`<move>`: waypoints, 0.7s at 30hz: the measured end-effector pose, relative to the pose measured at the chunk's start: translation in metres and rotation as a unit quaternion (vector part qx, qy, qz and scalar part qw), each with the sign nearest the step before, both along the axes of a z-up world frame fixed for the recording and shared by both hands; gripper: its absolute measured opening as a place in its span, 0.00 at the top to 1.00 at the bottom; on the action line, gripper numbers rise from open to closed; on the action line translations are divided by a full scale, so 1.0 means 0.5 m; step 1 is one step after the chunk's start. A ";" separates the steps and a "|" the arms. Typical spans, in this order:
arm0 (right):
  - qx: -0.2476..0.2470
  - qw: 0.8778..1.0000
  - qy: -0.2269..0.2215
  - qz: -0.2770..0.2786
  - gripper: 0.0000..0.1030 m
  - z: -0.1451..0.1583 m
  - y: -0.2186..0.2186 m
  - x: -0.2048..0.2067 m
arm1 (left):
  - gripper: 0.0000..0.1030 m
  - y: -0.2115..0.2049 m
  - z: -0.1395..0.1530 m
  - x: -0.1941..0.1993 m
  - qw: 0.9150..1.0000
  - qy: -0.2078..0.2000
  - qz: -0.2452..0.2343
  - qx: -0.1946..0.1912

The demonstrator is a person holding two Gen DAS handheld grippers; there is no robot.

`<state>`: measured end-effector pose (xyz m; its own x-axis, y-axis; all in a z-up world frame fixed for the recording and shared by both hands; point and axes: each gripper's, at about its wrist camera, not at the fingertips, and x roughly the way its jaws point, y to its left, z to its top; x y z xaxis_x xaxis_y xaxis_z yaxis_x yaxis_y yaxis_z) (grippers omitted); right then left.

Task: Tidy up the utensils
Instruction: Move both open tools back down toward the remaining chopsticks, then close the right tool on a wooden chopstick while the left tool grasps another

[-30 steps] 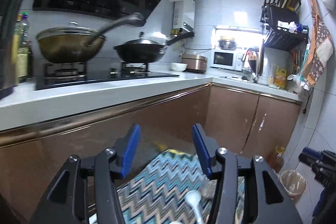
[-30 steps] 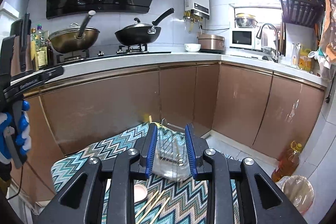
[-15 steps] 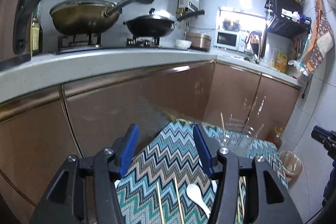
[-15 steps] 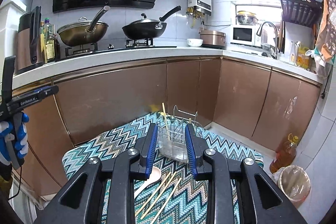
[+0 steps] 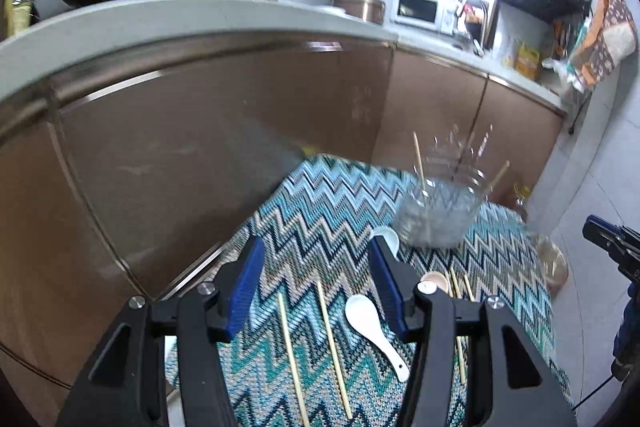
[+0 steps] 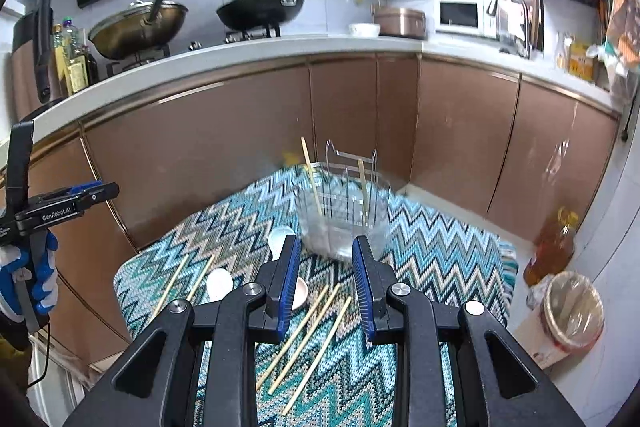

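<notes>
A zigzag-patterned cloth (image 6: 440,251) covers a small table. On it stands a clear utensil holder (image 6: 344,223) with a wire rack and two chopsticks upright inside. Loose chopsticks (image 6: 312,335) lie in front of it, with two more chopsticks (image 6: 184,279) at the left. Two white spoons (image 6: 219,283) and a pinkish spoon (image 6: 301,291) lie among them. My right gripper (image 6: 326,247) hovers above the cloth, jaws narrowly apart and empty. My left gripper (image 5: 316,251) is open and empty above two chopsticks (image 5: 332,339) and a white spoon (image 5: 372,323), with the holder (image 5: 440,211) farther right.
Brown cabinet doors (image 6: 224,155) rise just behind the table under a white counter with two woks (image 6: 260,11). An oil bottle (image 6: 552,247) and a lined waste bin (image 6: 572,311) stand on the floor at the right. A gloved hand (image 6: 36,267) holds the left gripper.
Both grippers have sunk and tipped downward, so the cloth, spoons, chopsticks and holder now fill more of each view. The jaws of both keep the same gap.
</notes>
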<state>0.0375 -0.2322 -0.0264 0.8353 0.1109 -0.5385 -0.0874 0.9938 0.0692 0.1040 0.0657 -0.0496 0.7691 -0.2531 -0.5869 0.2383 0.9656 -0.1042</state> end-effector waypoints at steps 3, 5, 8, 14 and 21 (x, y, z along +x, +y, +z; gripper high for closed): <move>0.007 1.000 0.021 -0.003 0.74 -0.029 -0.010 0.022 | 0.50 -0.018 -0.023 0.022 1.000 0.021 -0.015 -0.003; 0.014 0.999 0.035 -0.002 0.74 -0.049 -0.016 0.037 | 0.50 -0.029 -0.042 0.041 0.999 0.041 -0.024 -0.011; 0.026 0.998 0.058 -0.001 0.74 -0.082 -0.026 0.059 | 0.50 -0.047 -0.076 0.076 0.996 0.077 -0.040 -0.022; 0.051 0.992 0.111 0.003 0.74 -0.153 -0.048 0.113 | 0.53 -0.073 -0.163 0.155 0.986 0.156 -0.049 -0.035; 0.097 0.976 0.195 0.016 0.77 -0.252 -0.079 0.198 | 0.67 -0.065 -0.267 0.235 0.970 0.237 -0.028 -0.045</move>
